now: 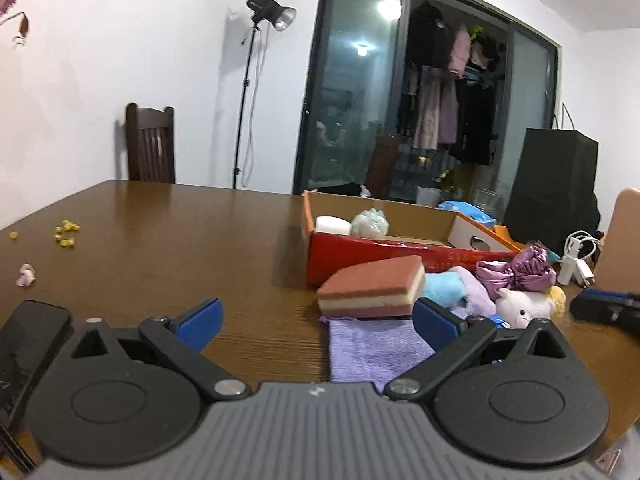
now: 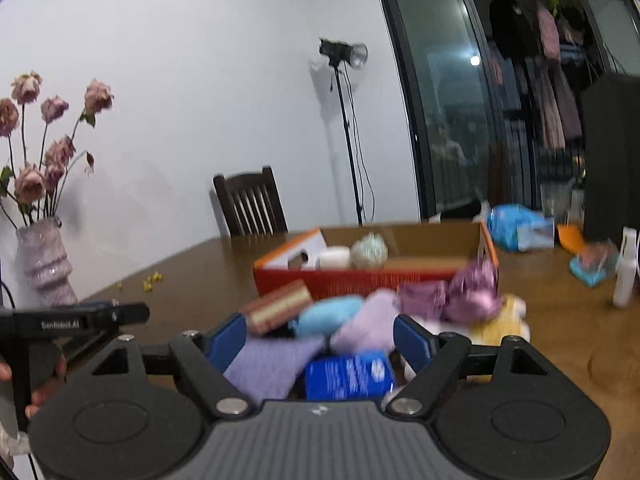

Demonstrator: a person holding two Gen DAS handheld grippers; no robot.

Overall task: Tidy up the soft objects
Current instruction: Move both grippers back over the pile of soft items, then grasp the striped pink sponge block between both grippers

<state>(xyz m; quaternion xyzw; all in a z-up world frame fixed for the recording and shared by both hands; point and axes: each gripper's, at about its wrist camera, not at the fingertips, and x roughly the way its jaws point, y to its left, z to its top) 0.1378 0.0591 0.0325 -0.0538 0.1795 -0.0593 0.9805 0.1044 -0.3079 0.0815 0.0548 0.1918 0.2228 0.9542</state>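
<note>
Both wrist views look low across the table (image 1: 160, 220) toward the box (image 1: 360, 254).

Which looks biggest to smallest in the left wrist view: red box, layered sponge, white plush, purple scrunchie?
1. red box, largest even though farthest away
2. layered sponge
3. purple scrunchie and white plush: about alike, and the plush is partly hidden by the gripper linkage, so I won't rank them.

Surface (image 1: 160, 220): box (image 1: 360, 254) stood toward the far side, holding a white block (image 1: 332, 225) left of a ball (image 1: 370, 222). Sponge (image 1: 372, 292) lay before the box, resting on a cloth (image 1: 372, 352); plush toys (image 1: 520, 306) lay to its right. Chair (image 1: 151, 144) stood behind the surface.
</note>
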